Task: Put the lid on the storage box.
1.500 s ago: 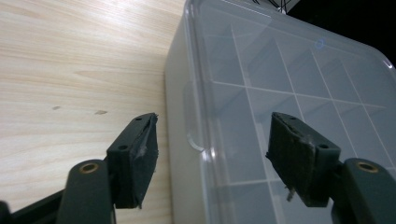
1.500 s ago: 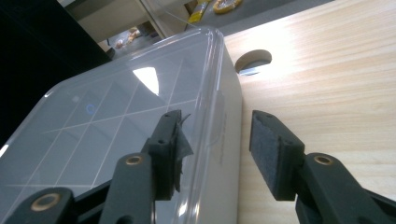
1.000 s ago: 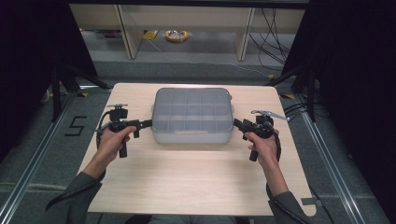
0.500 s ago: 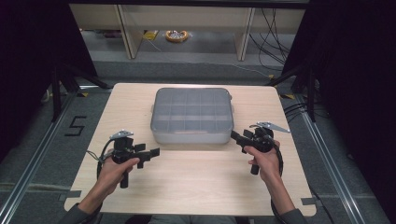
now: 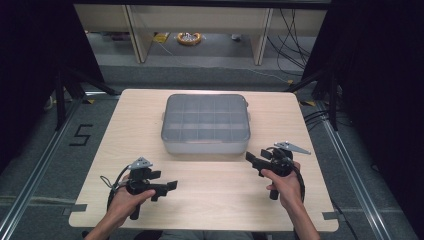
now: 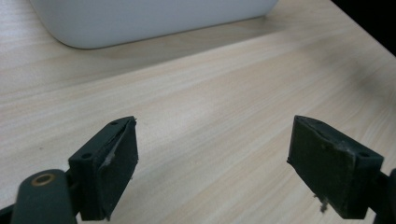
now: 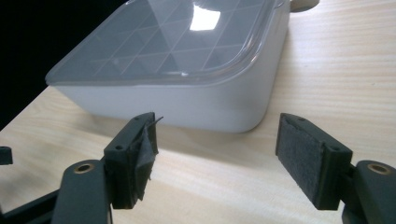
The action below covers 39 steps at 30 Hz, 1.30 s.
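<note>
A grey plastic compartment box with a clear closed lid sits in the middle of the wooden table. My left gripper hovers near the front left of the table, jaws wide apart and holding nothing; in the left gripper view the box's bottom edge lies far ahead. My right gripper is held at the front right, just short of the box's near right corner. It is open and empty in the right gripper view, where the box fills the space beyond the jaws.
Shelving legs and a coil of yellow cable lie on the floor beyond the table. Black cables run along the right side. A floor marking "5" is at the left. Bare tabletop lies between the two grippers.
Both hands have drawn back from the sides of the box toward the table's front edge. The box has stayed in place with its lid closed.
</note>
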Available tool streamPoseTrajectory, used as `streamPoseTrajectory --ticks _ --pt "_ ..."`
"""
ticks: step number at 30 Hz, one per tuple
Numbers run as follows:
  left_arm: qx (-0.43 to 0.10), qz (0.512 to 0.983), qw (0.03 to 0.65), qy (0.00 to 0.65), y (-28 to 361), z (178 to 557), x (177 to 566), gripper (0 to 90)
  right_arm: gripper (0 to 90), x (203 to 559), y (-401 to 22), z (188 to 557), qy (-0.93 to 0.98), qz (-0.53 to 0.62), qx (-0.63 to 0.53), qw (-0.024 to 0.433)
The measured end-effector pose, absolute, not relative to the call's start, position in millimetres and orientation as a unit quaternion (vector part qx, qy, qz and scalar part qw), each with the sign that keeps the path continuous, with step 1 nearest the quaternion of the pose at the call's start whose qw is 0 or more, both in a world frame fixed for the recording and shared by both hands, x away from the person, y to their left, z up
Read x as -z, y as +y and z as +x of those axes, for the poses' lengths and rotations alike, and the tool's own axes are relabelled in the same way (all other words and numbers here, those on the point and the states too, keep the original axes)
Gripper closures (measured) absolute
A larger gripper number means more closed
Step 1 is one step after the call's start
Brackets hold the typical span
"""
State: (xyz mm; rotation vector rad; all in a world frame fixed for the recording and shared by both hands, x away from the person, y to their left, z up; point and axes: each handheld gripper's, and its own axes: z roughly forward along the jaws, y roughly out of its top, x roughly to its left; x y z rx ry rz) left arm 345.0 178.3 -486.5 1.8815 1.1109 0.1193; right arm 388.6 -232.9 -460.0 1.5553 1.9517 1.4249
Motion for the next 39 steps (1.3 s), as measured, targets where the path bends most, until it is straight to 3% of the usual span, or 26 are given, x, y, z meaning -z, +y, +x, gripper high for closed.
streamPoseTrajectory --ticks 13,15,34,38,39 --pt "-0.054 0.767 0.467 0.437 180.1 319.6 491.3 15.2 28.2 471.4 -224.4 364.7 0.690 0.527 -0.483 0.117" --pt "-0.056 0.771 0.463 0.434 181.6 318.0 491.3 15.2 27.8 471.0 -221.7 358.5 0.684 0.537 -0.484 0.097" --pt "-0.059 0.777 0.459 0.428 185.3 291.9 496.7 15.2 25.4 480.1 -216.3 322.0 0.717 0.504 -0.470 0.109" --pt "-0.061 0.778 0.460 0.424 186.9 286.7 495.4 15.2 25.0 479.3 -214.8 311.1 0.713 0.509 -0.472 0.094" --pt "-0.061 0.773 0.465 0.427 186.3 284.9 495.5 15.2 24.9 480.1 -216.8 310.7 0.723 0.500 -0.465 0.109"
